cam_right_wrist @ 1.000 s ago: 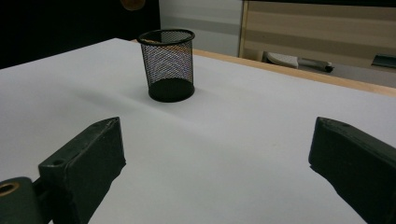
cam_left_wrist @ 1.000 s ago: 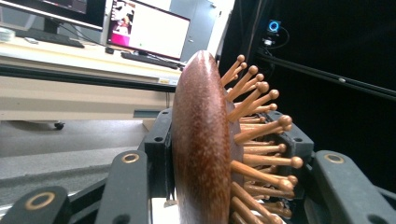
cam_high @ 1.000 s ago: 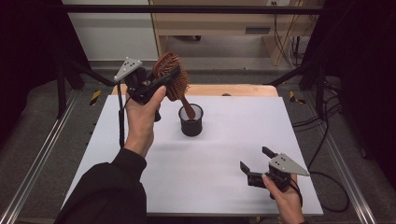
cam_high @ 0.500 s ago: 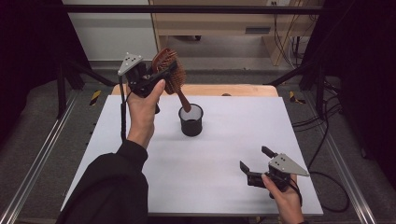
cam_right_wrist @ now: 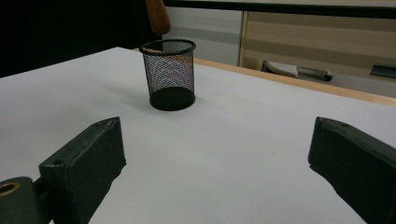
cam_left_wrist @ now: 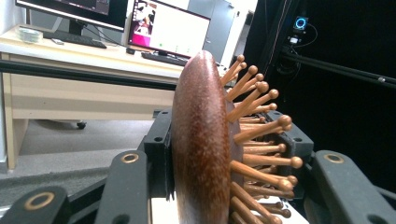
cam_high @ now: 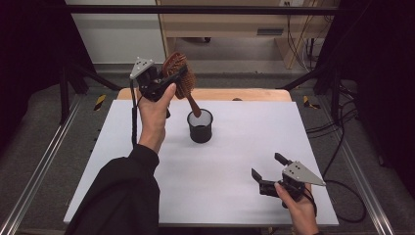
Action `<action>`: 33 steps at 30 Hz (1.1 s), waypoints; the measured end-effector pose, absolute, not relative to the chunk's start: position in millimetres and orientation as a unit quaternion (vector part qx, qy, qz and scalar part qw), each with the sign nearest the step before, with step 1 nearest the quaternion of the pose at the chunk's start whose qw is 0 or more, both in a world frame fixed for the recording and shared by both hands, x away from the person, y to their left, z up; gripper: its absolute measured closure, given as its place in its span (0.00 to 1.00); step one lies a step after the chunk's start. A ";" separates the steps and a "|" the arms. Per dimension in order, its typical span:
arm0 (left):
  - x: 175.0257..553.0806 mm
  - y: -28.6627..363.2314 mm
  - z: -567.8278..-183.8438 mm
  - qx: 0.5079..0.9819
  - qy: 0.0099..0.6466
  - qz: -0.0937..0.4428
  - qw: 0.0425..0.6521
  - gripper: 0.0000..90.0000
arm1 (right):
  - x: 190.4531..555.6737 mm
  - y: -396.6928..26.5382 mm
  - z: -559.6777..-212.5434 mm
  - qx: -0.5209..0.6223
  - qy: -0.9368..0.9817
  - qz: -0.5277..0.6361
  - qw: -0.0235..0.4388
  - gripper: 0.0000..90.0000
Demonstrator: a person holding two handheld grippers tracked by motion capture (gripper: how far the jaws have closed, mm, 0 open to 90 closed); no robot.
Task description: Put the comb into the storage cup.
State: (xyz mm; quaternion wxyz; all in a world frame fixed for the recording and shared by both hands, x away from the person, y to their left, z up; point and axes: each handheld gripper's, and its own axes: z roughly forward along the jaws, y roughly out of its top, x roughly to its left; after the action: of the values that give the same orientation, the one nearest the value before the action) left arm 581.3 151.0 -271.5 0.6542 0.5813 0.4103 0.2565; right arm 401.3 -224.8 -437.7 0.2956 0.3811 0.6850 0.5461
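I can't read any text, label, brand or number anywhere. Two monitors [cam_left_wrist: 126,18] on the desk in the left gripper view are lit, but their contents are too small and blurred to make out. No markings on the mesh cup [cam_right_wrist: 170,73] or the hairbrush [cam_left_wrist: 201,140].

1. The worktop [cam_high: 235,181] has a white surface, with a wooden strip along its far edge.
2. A black mesh cup [cam_high: 200,126] stands upright on it, left of centre and toward the far side.
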 end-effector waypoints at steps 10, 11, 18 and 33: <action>587.1 144.0 -281.9 0.588 0.412 0.252 0.648 0.56 | 402.0 -225.2 -438.5 0.381 0.684 0.547 0.296 0.04; 587.7 143.0 -283.4 0.589 0.413 0.250 0.648 0.56 | 401.9 -225.1 -438.5 0.380 0.685 0.546 0.297 0.05; 592.2 137.6 -292.8 0.598 0.414 0.247 0.640 0.56 | 401.8 -224.4 -438.8 0.378 0.685 0.547 0.298 0.05; 596.1 129.5 -307.0 0.612 0.415 0.243 0.628 0.56 | 402.0 -223.1 -439.6 0.377 0.688 0.545 0.296 0.05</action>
State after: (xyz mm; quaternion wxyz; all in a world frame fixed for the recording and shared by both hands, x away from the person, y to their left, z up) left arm 596.1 129.5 -307.0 0.6281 0.6119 0.4146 0.2431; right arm 402.0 -223.1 -439.6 0.2956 0.3767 0.6881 0.5452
